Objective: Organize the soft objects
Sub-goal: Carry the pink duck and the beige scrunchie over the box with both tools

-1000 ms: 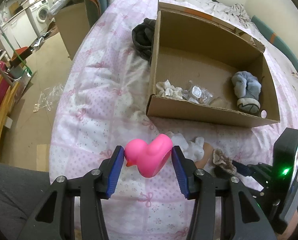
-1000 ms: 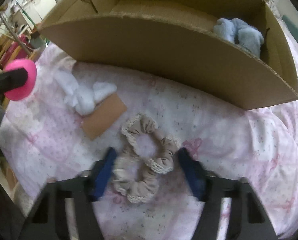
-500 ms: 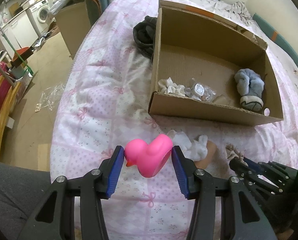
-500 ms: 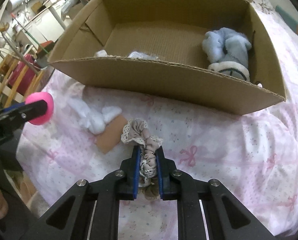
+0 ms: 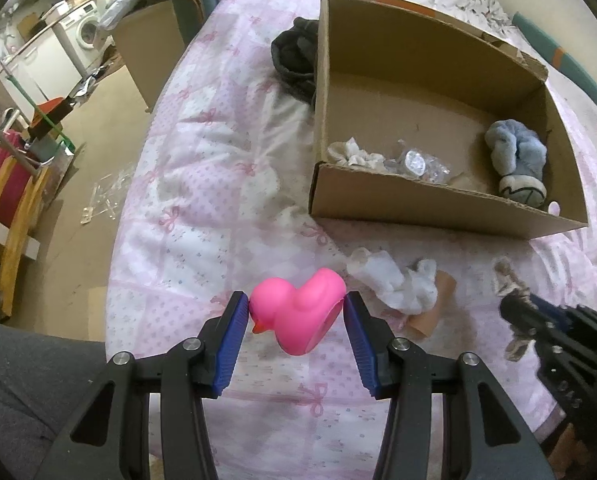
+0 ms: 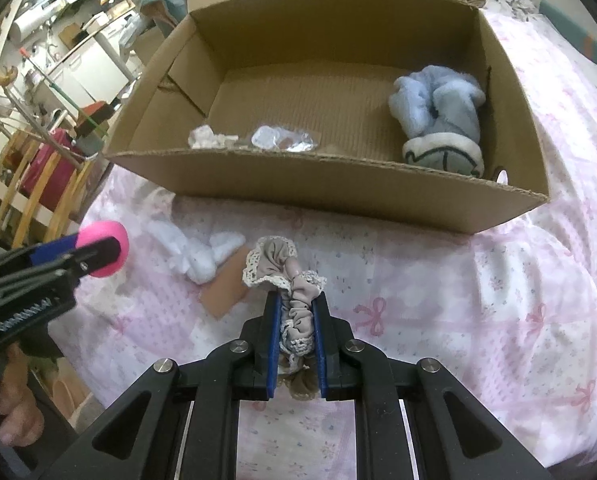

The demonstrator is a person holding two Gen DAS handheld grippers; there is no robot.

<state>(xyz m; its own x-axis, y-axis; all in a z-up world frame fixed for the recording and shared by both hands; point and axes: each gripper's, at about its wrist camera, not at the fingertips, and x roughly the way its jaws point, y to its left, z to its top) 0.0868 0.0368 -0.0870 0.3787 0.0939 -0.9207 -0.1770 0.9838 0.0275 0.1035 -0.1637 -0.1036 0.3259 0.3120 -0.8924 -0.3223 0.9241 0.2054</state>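
Note:
My left gripper [image 5: 296, 308] is shut on a pink rubber duck [image 5: 298, 314] and holds it above the pink quilt, short of the cardboard box [image 5: 418, 204]. It also shows at the left of the right wrist view [image 6: 98, 250]. My right gripper [image 6: 296, 304] is shut on a beige lace-trimmed scrunchie [image 6: 294, 280], lifted off the quilt in front of the box [image 6: 338, 192]. The scrunchie also shows in the left wrist view [image 5: 506, 276]. In the box lie a blue plush toy [image 6: 438, 120], a white cloth [image 6: 208, 138] and a clear plastic packet [image 6: 282, 140].
A white cloth [image 5: 394, 284] on a tan card [image 5: 434, 312] lies on the quilt between the grippers. A dark garment [image 5: 294, 60] lies left of the box. The bed edge drops to the floor on the left, with chairs and clutter there.
My right gripper shut on the scrunchie and lifted it off the quilt, rising so the box's inside shows. My left gripper kept hold of the duck and rose slightly.

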